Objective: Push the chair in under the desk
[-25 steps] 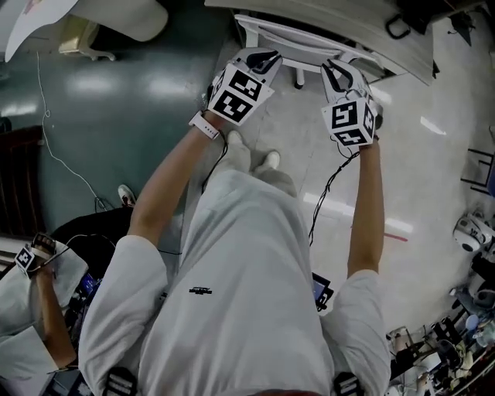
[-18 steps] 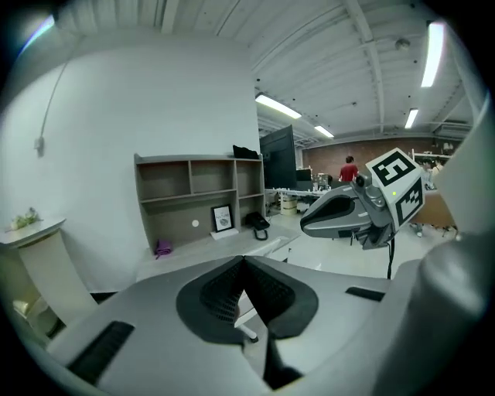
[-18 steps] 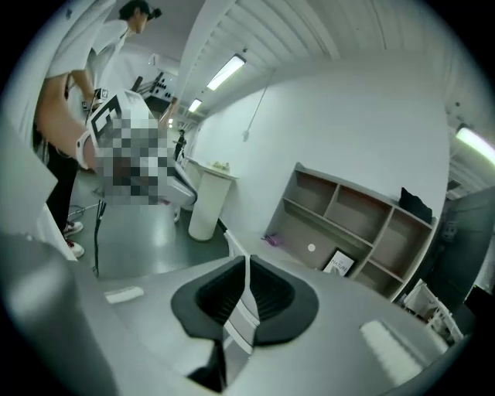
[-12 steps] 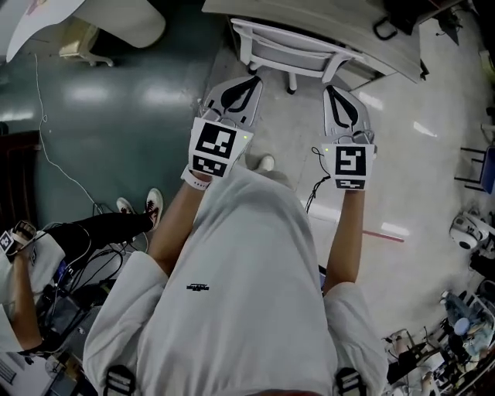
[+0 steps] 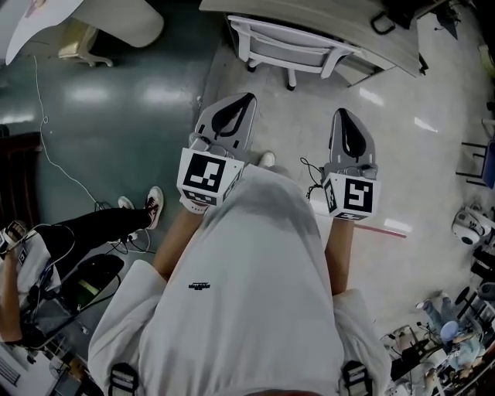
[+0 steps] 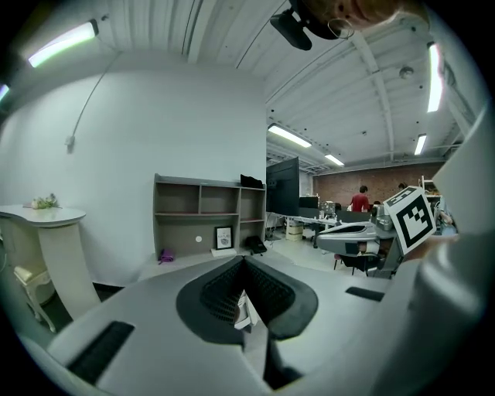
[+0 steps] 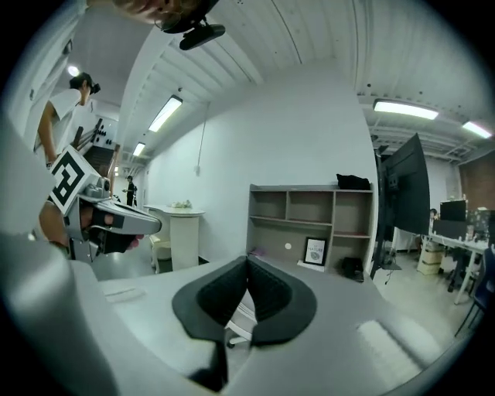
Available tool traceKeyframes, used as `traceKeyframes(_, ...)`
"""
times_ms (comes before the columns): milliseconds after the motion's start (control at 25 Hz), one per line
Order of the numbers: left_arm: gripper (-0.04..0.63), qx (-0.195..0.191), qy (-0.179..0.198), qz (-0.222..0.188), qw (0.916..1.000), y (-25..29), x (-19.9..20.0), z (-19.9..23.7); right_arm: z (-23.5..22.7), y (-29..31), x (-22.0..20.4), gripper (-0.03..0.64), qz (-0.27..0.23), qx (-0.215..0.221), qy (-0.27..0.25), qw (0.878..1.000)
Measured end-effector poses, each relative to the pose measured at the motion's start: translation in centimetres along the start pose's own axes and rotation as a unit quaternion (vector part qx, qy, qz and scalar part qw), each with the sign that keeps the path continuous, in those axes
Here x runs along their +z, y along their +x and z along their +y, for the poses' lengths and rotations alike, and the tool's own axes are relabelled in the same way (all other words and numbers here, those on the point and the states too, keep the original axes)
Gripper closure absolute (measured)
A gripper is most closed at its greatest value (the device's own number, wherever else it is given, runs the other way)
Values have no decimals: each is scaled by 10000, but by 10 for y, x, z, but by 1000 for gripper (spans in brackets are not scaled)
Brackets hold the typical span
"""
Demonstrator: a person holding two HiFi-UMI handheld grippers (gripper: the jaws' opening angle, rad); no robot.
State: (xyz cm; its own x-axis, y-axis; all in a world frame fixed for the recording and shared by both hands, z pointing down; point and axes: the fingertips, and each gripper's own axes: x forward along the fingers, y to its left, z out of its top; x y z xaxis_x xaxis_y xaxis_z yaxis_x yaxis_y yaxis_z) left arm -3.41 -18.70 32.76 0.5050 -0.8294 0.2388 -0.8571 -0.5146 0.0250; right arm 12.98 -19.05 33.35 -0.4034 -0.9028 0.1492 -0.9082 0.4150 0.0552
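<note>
Lettering (image 5: 199, 289) on shirt (image 5: 255, 255) is illegibly small; chair (image 5: 290, 48) stands at desk (image 5: 371, 39).

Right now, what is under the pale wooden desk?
A white chair stands partly under the pale wooden desk: its back rail and a leg show. The desk top covers the rest.

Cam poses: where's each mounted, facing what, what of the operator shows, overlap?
Head view: on the head, steeply down at chair and desk; torso, arms, left gripper, right gripper show.
Left gripper view: on that gripper, roughly level toward a shelf unit; its shut jaws show.
Right gripper view: likewise, own shut jaws.
Shared: both gripper views see the shelf unit and the other gripper.
</note>
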Motion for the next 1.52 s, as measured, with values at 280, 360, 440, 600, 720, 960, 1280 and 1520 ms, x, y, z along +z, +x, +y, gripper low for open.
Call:
traceKeyframes(280, 589, -47, -90, 207, 9997, -5, -20, -10, 5, -22, -17, 604, 77, -59, 312, 9995)
traceKeyframes(360, 589, -75, -90, 159, 9998, -5, -17, -12, 9, -23, -18, 604, 78, -5, 261, 9996)
traceKeyframes(440, 589, -160, -34, 81, 9998, -4, -11, -17, 11, -23, -16, 604, 37, 12, 228, 9997)
traceKeyframes(600, 589, -250, 5, 29, 9997, -3, -9, -23, 12, -25, -9, 604, -84, -51, 198, 9998)
traceKeyframes(720, 589, -254, -7, 18, 9997, 0, -11, -13, 13, -15, -9, 604, -114, -118, 211, 9996)
traceKeyframes(960, 589, -180, -83, 20, 9998, -16, -14, -25, 18, -33, -7, 604, -129, -145, 243, 9995)
traceKeyframes(1280, 589, -228, -178, 108, 9995, -15, -21, -22, 22, -29, -15, 604, 3, -82, 267, 9996)
traceKeyframes(1520, 589, -254, -156, 109, 9995, -17, -20, -22, 25, -27, -14, 606, 44, -87, 252, 9996)
